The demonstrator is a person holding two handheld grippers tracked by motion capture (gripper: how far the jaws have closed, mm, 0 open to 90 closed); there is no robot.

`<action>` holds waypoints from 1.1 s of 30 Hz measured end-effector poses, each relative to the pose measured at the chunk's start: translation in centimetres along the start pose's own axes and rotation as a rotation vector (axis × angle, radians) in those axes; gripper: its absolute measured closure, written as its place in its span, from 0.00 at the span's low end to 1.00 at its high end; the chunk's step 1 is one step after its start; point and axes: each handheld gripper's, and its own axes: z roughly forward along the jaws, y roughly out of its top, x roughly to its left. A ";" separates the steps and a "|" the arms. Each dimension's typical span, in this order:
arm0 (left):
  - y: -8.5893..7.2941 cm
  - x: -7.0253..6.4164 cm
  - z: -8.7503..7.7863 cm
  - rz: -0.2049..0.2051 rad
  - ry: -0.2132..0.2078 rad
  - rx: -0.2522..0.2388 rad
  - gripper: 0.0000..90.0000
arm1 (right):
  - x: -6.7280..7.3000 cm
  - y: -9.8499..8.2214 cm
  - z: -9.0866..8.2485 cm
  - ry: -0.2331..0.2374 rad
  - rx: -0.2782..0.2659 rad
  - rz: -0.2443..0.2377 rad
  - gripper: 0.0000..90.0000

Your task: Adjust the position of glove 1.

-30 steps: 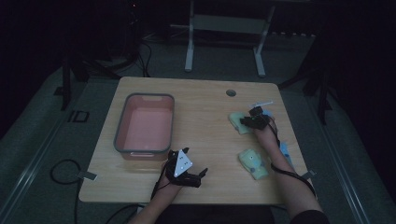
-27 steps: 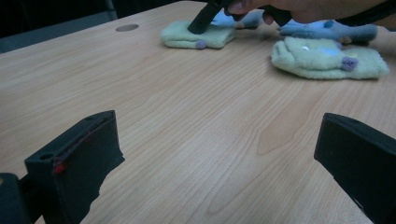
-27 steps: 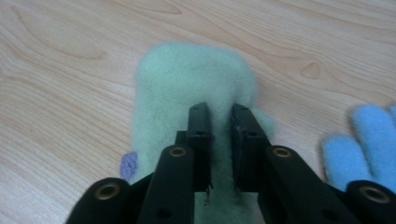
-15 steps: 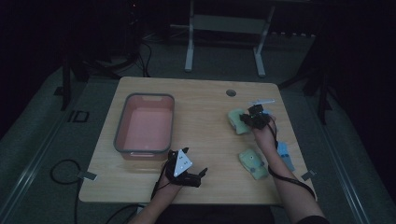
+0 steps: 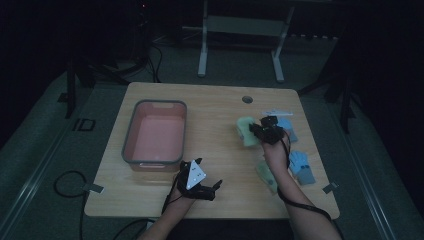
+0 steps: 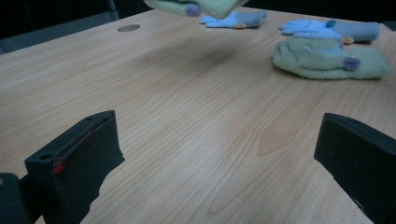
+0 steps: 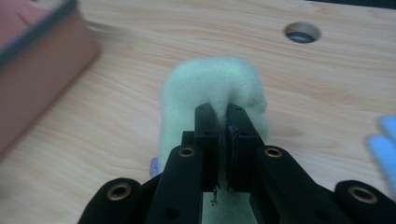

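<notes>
— What's in the bin?
— Nothing I can see; a pink, rectangular tub with a grey rim, on the wooden table.
— And the gloves?
— Fuzzy knit ones — two green, two blue. The right gripper is clamped on one green glove, lifted off the table. The other green glove lies flat by a blue glove.
— The left gripper?
— Jaws spread wide, nothing between them.
</notes>
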 end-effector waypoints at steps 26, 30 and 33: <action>0.0 0.0 -0.1 0.005 -0.004 -0.010 0.00 | 6.9 -8.4 1.7 -0.031 -0.038 0.179 0.94; 0.0 0.0 -0.1 0.007 -0.004 -0.009 0.00 | 6.8 -9.4 2.3 -0.049 -0.019 0.214 0.94; 0.0 0.0 -0.1 0.006 -0.006 -0.009 0.00 | 6.7 -10.0 2.8 -0.064 -0.006 0.224 0.93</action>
